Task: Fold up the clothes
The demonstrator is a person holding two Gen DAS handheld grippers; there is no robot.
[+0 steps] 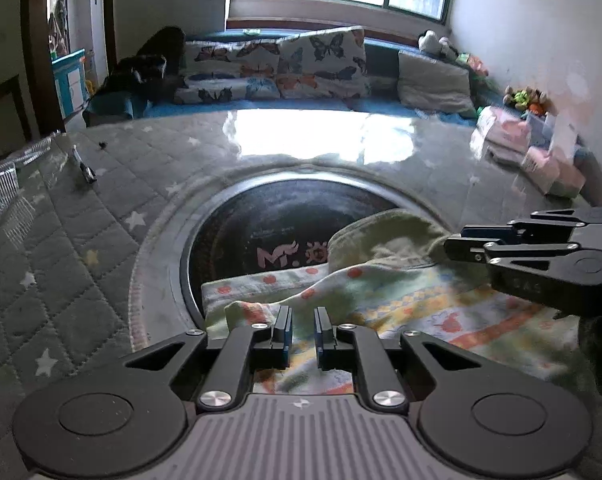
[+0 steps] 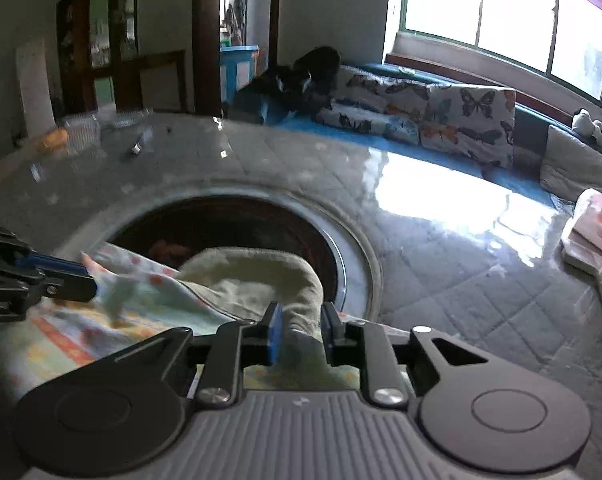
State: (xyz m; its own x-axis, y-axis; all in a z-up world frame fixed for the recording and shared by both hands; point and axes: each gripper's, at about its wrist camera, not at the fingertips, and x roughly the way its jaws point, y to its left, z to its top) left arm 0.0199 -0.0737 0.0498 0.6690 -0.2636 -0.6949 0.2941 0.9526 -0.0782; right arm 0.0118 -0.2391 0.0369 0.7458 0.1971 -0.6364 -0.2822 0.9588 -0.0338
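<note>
A small garment [image 1: 421, 304] printed with coloured stripes and red dots lies half over a round dark plate [image 1: 241, 224] set into the table. Its green lining [image 1: 381, 236] is turned up along the far edge. My left gripper [image 1: 303, 312] is at the garment's near-left edge, nearly closed, with a raised fold of cloth at its pads. In the right wrist view the left gripper [image 2: 89, 276] pinches the patterned cloth [image 2: 149, 292]. My right gripper [image 2: 301, 312] is shut on the green lining [image 2: 241, 272], which fills the gap between its blue pads. In the left wrist view the right gripper [image 1: 447, 246] bites the green edge.
The table wears a grey quilted star cover [image 1: 81, 260] under a glossy sheet. Clear plastic tubs [image 1: 1, 184] and a small dark tool [image 1: 85, 170] sit at the left. Pink packets [image 1: 541, 160] are stacked at the right. A sofa with butterfly cushions [image 1: 321, 60] stands behind.
</note>
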